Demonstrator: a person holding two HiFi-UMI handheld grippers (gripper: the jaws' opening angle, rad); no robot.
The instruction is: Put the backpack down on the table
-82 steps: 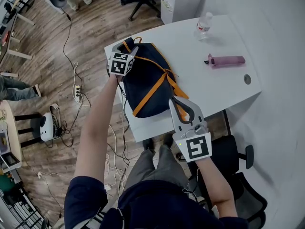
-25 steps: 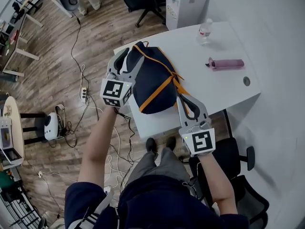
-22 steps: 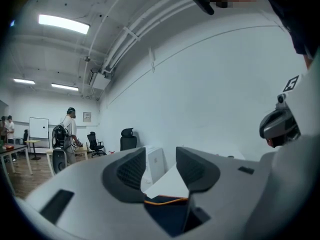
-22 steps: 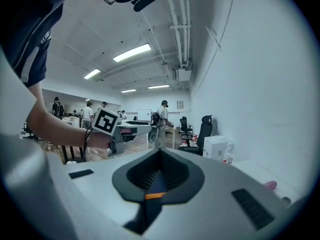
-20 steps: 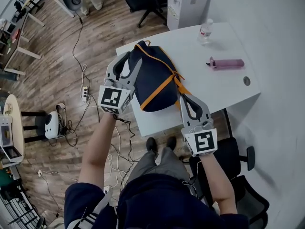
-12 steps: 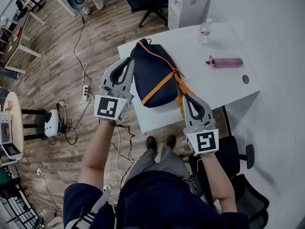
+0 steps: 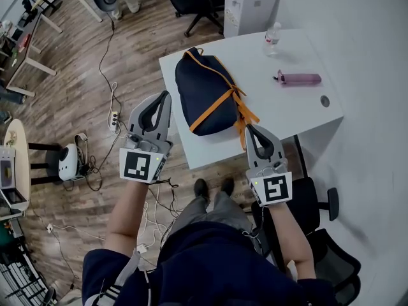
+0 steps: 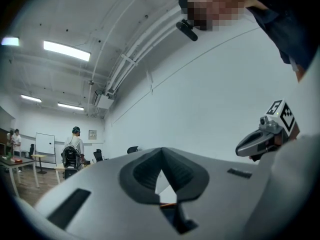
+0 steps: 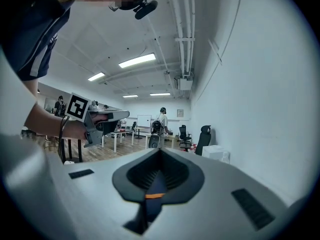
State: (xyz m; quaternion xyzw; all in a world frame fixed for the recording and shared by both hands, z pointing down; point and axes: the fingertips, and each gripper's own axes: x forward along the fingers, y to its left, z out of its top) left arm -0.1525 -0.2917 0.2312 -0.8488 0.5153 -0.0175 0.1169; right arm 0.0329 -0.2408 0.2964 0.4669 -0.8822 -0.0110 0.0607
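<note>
Pulling back slowly so you don't tug it, leave the backpack (image 7: 207, 94) lying on the table (image 7: 287, 107) at 12 o'clock, your left gripper (image 7: 167, 95) closed and empty at its 9 o'clock, right gripper (image 7: 250, 128) closed by its strap (image 7: 245, 116).

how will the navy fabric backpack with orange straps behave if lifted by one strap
The navy fabric backpack with orange straps probably sags: it lies slumped on the white table, soft rather than stiff. Its loose strap ends trail off its side and may swing or snag. Pushed, it likely bunches, not rolls.
</note>
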